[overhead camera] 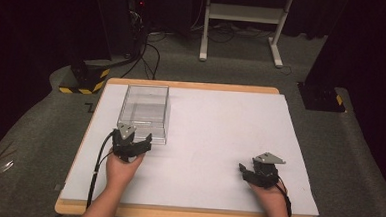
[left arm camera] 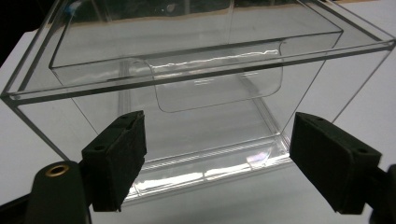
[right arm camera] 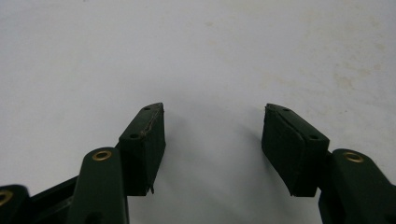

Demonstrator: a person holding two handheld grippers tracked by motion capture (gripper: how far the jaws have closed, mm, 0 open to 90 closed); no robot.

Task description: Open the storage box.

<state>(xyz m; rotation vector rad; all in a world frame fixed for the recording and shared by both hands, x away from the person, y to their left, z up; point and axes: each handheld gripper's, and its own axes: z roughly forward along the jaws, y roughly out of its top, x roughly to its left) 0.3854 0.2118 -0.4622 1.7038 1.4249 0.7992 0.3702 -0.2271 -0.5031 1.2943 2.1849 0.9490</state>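
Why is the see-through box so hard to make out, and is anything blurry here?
High view: the clear box fades into the white table, and the room around is dark. Left gripper view: bright glare streaks its walls and base. Right gripper view: the fingers are sharp and cast soft shadows on the table.

No readable text, labels, brands or numbers on anything in view.

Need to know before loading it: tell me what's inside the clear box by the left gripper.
The clear box looks empty; through its walls only the white table cover shows, plus a clear moulded panel on its near side. Reflections blur the far corners. The left gripper is open before it.
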